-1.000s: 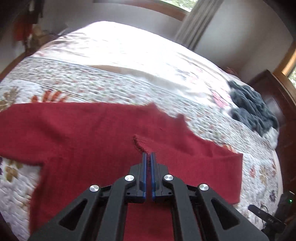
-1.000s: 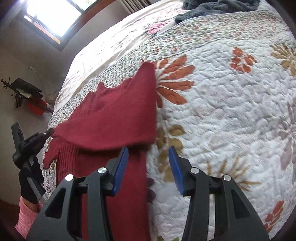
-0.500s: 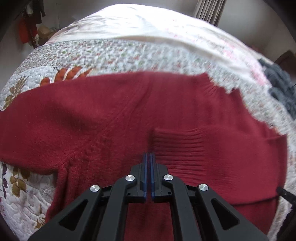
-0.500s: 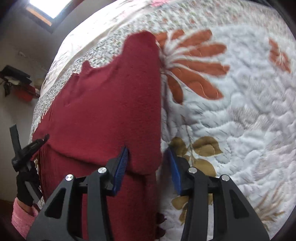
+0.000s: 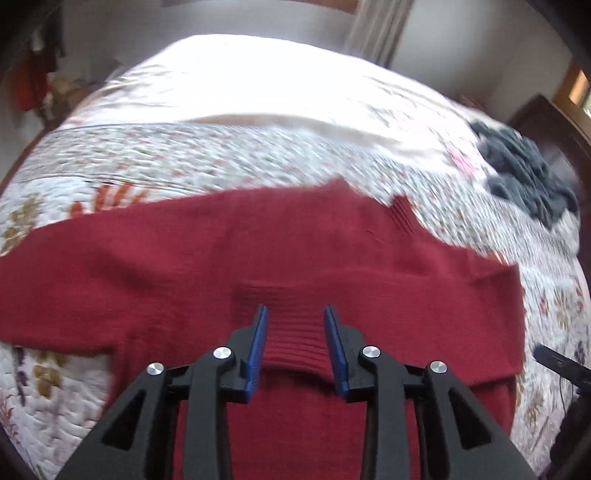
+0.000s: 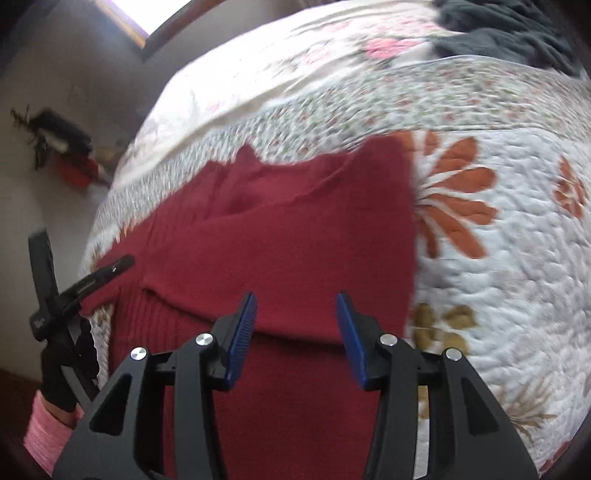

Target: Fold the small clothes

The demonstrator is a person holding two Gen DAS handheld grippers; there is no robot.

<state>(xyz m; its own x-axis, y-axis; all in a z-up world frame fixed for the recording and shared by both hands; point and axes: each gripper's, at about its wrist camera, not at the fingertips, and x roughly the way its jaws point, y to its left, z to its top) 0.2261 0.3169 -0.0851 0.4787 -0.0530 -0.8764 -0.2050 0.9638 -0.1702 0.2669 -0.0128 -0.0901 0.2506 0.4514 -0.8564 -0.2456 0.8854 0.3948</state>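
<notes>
A dark red knit sweater (image 5: 258,266) lies flat on the quilted bed, one sleeve folded across its body. The sleeve's ribbed cuff (image 5: 295,332) rests on the body, right between the fingers of my left gripper (image 5: 295,314), which stands open just over it. In the right wrist view the same sweater (image 6: 288,240) shows its folded sleeve edge, and my right gripper (image 6: 295,301) hovers open over that edge with nothing held. The left gripper (image 6: 77,288) appears at the far left, held by a black-gloved hand (image 6: 62,373) with a pink sleeve.
A floral quilt (image 6: 498,258) covers the bed, with a pale sheet (image 5: 258,85) beyond it. A dark grey garment (image 5: 524,177) is heaped at the far right of the bed. Dark wooden furniture (image 5: 554,129) stands beside the bed; a curtain (image 5: 376,33) hangs behind.
My left gripper opened and let go of the sleeve cuff, which now lies on the sweater's body. My right gripper stayed open and shifted left over the folded sleeve edge.
</notes>
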